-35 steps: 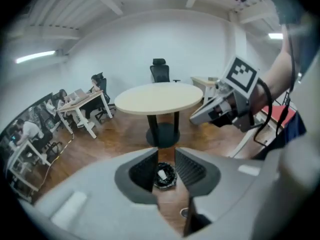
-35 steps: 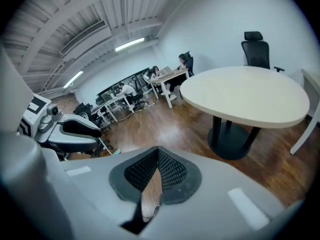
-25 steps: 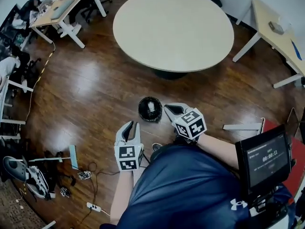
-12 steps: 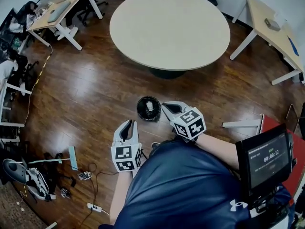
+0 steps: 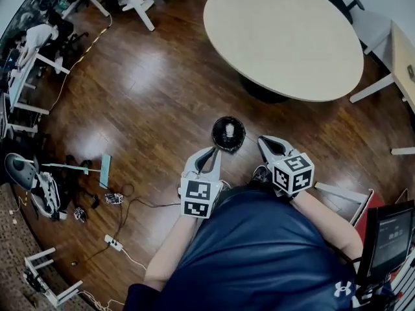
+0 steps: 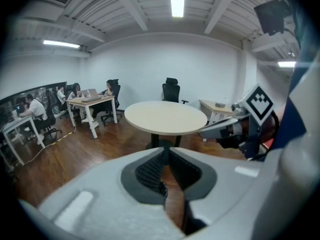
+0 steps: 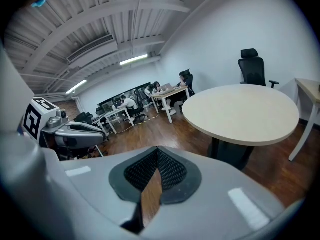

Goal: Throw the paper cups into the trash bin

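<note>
Trash bin [image 5: 216,139]: a round black bin standing on the wooden floor [image 5: 149,89] just beyond the tips of both grippers, between them and slightly to the left of the midline. A pale shape that could be a paper cup [image 5: 229,129] lay inside it; no cup was seen outside the bin.

Nearest the camera was the person's dark blue shirt [image 5: 253,258], with a small screen [image 5: 389,235] at the near right.

Left gripper [image 5: 211,155]: the jaws had just been closing and stood a narrow slit apart, with nothing between them.

Right gripper [image 5: 264,142]: the jaw tips met and held nothing. Both grippers pointed away from the person, on either side of the bin and not touching it.

To the near left, loose cables [image 5: 120,203] lay on the floor. Beyond the bin stood a round table [image 5: 285,37] with a bare pale top on a dark pedestal. Farthest off, at the left, were desks [image 6: 92,100] with people seated at them.
</note>
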The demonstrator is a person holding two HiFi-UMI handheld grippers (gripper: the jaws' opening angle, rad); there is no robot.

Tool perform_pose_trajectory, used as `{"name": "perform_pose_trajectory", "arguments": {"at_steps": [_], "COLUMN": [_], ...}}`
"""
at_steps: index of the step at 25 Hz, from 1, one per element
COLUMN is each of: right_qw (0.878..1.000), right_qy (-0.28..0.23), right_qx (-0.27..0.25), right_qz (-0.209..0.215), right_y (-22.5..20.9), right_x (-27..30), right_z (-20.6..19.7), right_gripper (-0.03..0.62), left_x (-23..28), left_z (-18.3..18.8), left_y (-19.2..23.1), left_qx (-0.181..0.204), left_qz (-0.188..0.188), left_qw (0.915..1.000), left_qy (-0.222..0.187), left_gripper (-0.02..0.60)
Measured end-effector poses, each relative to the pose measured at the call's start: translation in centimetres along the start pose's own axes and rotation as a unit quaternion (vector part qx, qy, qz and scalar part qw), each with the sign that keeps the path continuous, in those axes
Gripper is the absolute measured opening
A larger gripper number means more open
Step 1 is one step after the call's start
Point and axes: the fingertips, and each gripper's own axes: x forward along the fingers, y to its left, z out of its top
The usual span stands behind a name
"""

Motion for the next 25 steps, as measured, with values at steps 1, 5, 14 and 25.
{"name": "perform_pose_trajectory", "arguments": {"at_steps": [1,5,14,25], "right_qw": [1.0,1.0,0.998,0.998], "right_qy": [0.0,0.003,-0.004,-0.011], "right_qx": [0.002,0.006,-0.02,-0.028], "right_qz": [-0.001,0.008,0.052,0.06], "right_y": [-0.3,-0.7,0.9,0.7], "right_x": [0.1,0.8,1.3,1.6], "right_z": [0.0,-0.1,0.2,0.8], "right_gripper": [0.011,0.011,0.009,0.011], "left_x": [0.2,0.6,0.8,1.6], "left_z": [-0.1,-0.6,-1.0,-0.8], "left_y": [0.1,0.3,0.2,0.2], "left_qx": [0.001,-0.006,-0.016,-0.015], "left_qz": [0.002,0.009,0.015,0.011], "left_qw": [1.0,0.9999,0.9995,0.9995], "left_qy": [0.001,0.008,0.022,0.026], "left_gripper": [0.032,0.031,0.028,0.026]}}
